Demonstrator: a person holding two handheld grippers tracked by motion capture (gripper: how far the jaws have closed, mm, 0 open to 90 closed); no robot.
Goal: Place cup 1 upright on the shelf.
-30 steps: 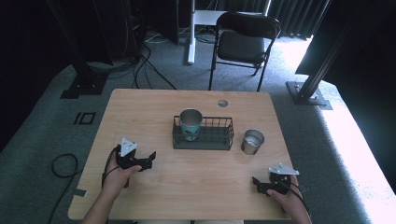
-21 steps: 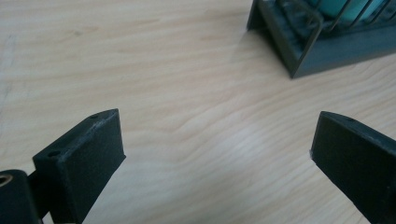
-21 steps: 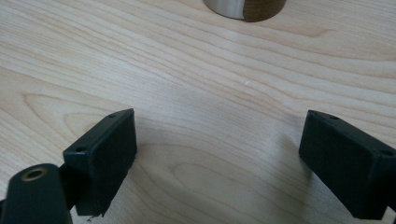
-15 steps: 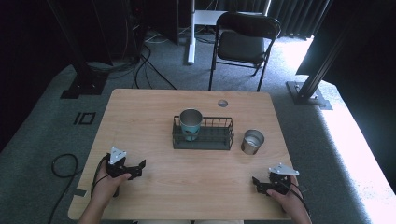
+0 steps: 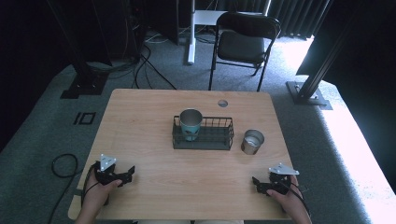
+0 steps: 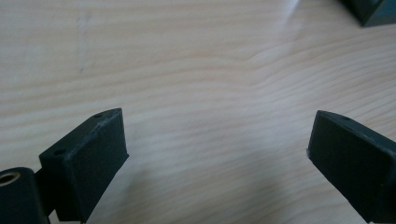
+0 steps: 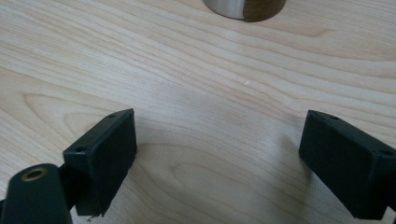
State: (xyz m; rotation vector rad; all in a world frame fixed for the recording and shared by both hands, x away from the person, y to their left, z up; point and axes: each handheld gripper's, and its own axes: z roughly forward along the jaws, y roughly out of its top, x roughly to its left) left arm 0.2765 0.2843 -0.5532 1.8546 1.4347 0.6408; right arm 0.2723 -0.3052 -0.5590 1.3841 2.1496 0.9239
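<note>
Steel cup (image 5: pixel 252 141) well beyond right gripper (image 5: pixel 256 182).

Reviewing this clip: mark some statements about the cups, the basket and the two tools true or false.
1. A teal cup stands inside the wire basket. True.
2. The steel cup is also in the basket. False: it stands on the table, right of the basket.
3. The left tool holds a cup. False: its jaws are open over bare wood.
4. The right tool is open with nothing between its jaws. True.
</note>
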